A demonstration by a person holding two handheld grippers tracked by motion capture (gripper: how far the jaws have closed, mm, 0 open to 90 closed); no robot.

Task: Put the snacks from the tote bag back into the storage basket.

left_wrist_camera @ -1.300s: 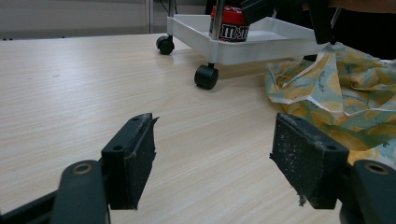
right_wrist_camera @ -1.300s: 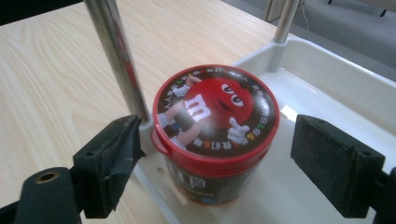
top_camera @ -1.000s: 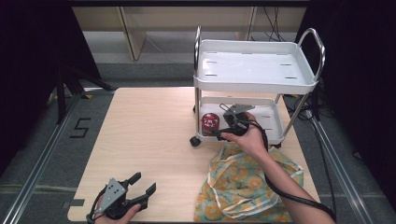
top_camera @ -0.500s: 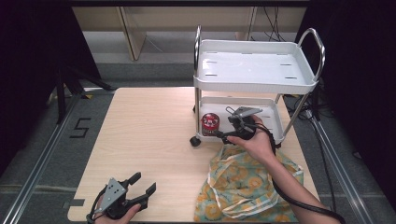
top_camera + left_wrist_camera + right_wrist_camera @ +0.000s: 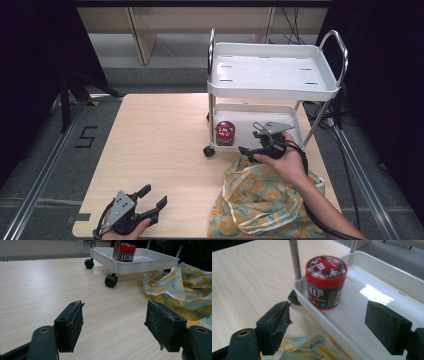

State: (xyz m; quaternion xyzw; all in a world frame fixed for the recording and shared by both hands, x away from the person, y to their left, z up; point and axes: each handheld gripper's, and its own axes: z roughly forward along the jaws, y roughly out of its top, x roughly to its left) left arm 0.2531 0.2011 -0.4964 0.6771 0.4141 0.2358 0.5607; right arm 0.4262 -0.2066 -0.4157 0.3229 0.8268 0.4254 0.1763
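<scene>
1. Two grippers are in use. The right gripper (image 5: 256,142) sits at the front edge of the cart's (image 5: 272,95) lower shelf; the left gripper (image 5: 150,205) rests at the near edge of the table (image 5: 160,145).
2. Right jaws: they have just been closing partway, yet stand apart with nothing between them. In the right gripper view the can (image 5: 326,281) stands upright beyond the jaws, not touched.
3. Can position: front-left corner of the lower shelf, just beside the corner post, red lid up.
4. Change from the earlier frames: the right hand has moved from the bag (image 5: 265,200) side toward the shelf, so the jaws now face the can.
5. Reading: this looks like the approach to a grasp; the jaws need to advance around the can before closing.
6. Left jaws: wide open and empty over bare wood, as in the earlier frames.
7. Bag: it lies crumpled on the table, touching the cart's front wheel area.
</scene>
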